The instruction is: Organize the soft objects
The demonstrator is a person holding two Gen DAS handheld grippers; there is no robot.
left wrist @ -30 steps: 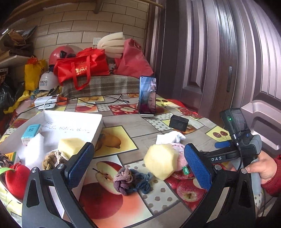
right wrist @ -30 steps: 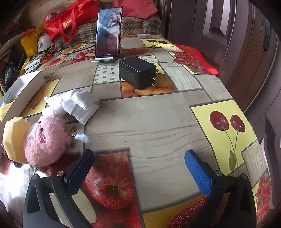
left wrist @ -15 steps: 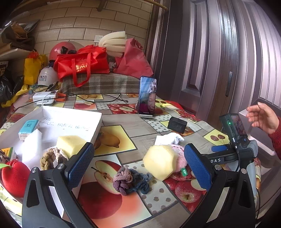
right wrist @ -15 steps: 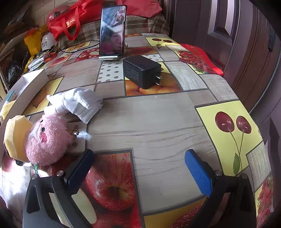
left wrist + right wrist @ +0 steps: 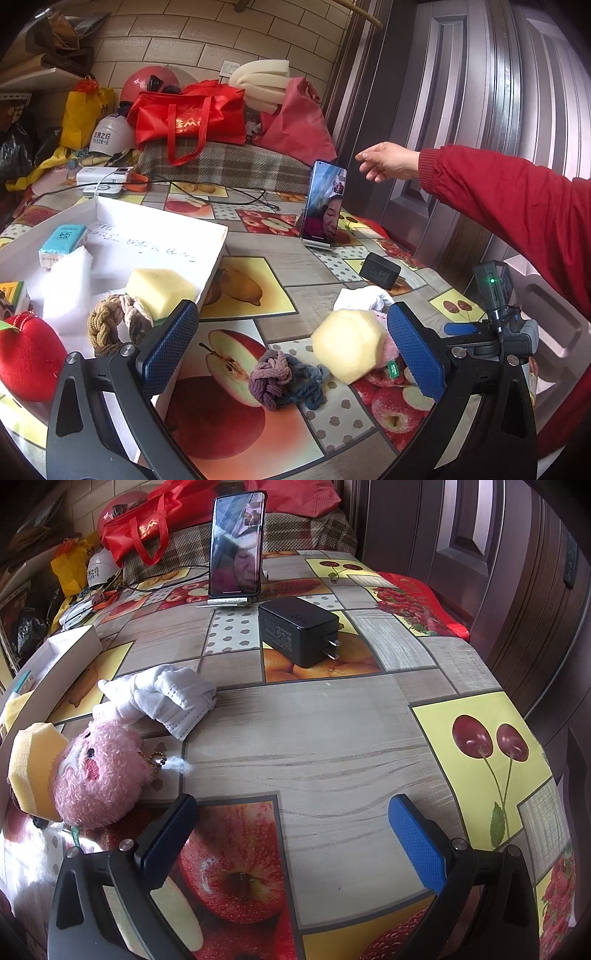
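Fruit-print tablecloth [image 5: 258, 291] carrying, beside white box [image 5: 207, 254]: yellow sponge [image 5: 347, 343] touching pink plush [image 5: 99, 771], both lying light and squashy, taking a mid-body pinch; left gripper [image 5: 291, 347] and right gripper [image 5: 291, 834] gaping wide, holding nothing.

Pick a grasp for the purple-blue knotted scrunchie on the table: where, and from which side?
Grip the knotted scrunchie across its narrower front-to-back width, from above. It lies flat and loose on the table, so there is no edge to get under. The left gripper, jaws open, is nearest. Stay clear of the yellow sponge to its right.
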